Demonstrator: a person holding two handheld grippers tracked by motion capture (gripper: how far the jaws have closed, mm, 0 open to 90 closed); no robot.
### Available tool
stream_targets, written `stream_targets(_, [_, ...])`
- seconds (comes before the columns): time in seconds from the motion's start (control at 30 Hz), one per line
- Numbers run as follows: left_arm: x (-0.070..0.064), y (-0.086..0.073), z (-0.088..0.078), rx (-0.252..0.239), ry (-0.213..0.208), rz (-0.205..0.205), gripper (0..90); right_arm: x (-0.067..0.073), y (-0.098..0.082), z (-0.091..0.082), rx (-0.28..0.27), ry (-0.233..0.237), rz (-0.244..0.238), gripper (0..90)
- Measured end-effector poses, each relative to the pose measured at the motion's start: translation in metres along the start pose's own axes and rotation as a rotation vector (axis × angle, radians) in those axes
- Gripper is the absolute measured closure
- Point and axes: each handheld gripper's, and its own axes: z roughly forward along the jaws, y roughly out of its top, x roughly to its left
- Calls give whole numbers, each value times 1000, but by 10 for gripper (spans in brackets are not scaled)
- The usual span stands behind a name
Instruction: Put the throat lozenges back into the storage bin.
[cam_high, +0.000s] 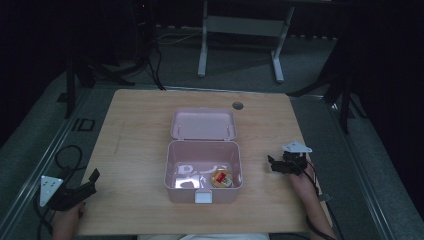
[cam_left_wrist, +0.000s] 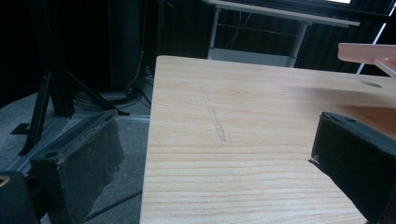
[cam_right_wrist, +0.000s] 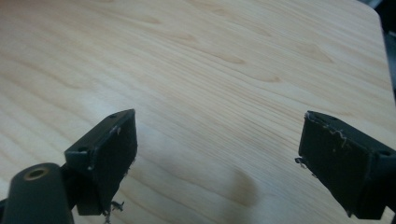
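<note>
tabletop (cam_high: 135, 130): light wood grain, rounded corners | round cable hole (cam_high: 238, 105): at 12 o'clock near far edge | faint pencil-like streak (cam_left_wrist: 214, 116): toward 9 o'clock side | pink box (cam_high: 175, 165): at centre, standing directly on the wood, lid (cam_high: 203, 123) open toward 12 o'clock | round yellow-red item (cam_high: 222, 178): inside box, at its 4 o'clock corner

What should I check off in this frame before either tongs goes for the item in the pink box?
1. Box lid open: ok, the pink box has its lid folded back.
2. Item reachable: ok, a round yellow item sits in the box's near right corner.
3. Left tongs open and empty: ok, jaws wide apart over the table.
4. Right tongs open and empty: ok, bare wood between the jaws.
5. What the item is: cannot tell, too small.
</note>
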Motion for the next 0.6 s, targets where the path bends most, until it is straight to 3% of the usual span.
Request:
stream_targets(0.33, [0, 0, 0, 3, 1, -1, 24, -13, -5, -5, -36, -62, 88, 113])
stream_targets(0.43, [0, 0, 0, 2, 1, 2, 24, -18, -8, -8, -49, -91, 138, 113])
stream_targets(0.6, [0, 0, 0, 2, 0, 0, 24, -23, -13, -10, -47, -103, 142, 113])
